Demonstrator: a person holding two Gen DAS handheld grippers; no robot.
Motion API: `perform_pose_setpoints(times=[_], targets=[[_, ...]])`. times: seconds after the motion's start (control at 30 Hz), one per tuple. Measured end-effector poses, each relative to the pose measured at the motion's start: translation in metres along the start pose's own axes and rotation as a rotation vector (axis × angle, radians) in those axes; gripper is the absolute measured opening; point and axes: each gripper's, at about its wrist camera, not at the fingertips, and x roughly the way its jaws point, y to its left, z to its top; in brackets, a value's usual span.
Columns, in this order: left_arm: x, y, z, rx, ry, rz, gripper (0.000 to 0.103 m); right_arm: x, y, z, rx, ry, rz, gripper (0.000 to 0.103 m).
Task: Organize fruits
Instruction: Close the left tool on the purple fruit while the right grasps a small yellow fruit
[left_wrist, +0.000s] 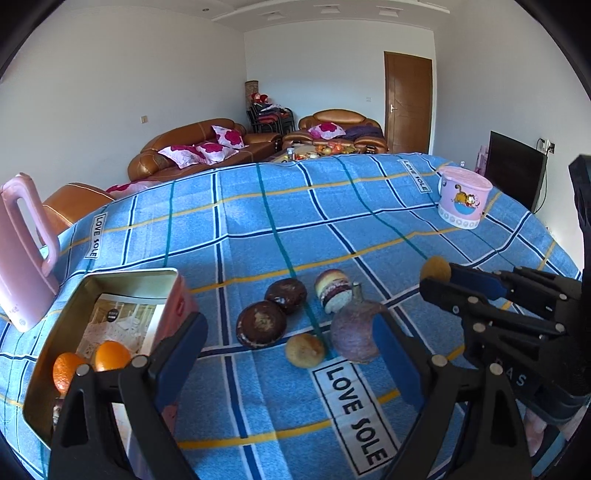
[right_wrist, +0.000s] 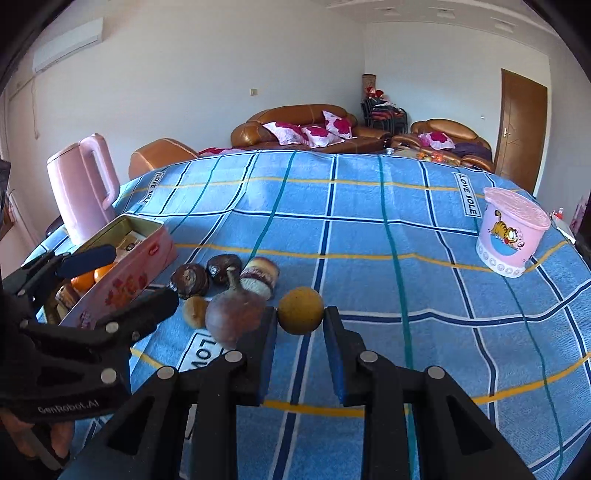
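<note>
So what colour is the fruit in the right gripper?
Yellowish-brown fruit, clearest in the right wrist view.

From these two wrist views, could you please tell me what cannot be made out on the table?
- Tin: in the left wrist view the left gripper covers its near end; the right wrist view shows little inside besides the oranges.
- Kettle: its top is cut off by the left view's edge.
- Round yellow fruit: the right gripper hides its sides.

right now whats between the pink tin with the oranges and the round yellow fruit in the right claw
In the right wrist view, a cluster lies between the pink tin and the yellow fruit: two dark brown pieces, a small tan one, a purple bulb and a layered cake-like piece.
</note>
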Motion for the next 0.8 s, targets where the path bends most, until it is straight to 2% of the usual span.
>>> perform_pose_setpoints(times=[0.3, 0.47, 0.63, 0.8], targets=[[0.023, -0.017, 0.002, 0.014, 0.037, -0.052, 0.079, 0.006, -0.017, 0.004, 0.063, -0.040, -0.046, 0.028], [0.028, -0.025, 0.002, 0.025, 0.039, -0.078, 0.079, 0.003, -0.023, 0.004, 0.092, -0.057, -0.036, 0.028], [0.030, -0.028, 0.002, 0.036, 0.046, -0.111, 0.074, -0.001, -0.028, 0.002, 0.116, -0.079, -0.032, 0.028], [0.035, -0.043, 0.003, 0.089, 0.072, -0.152, 0.069, -0.003, -0.030, 0.002, 0.126, -0.089, -0.031, 0.028]])
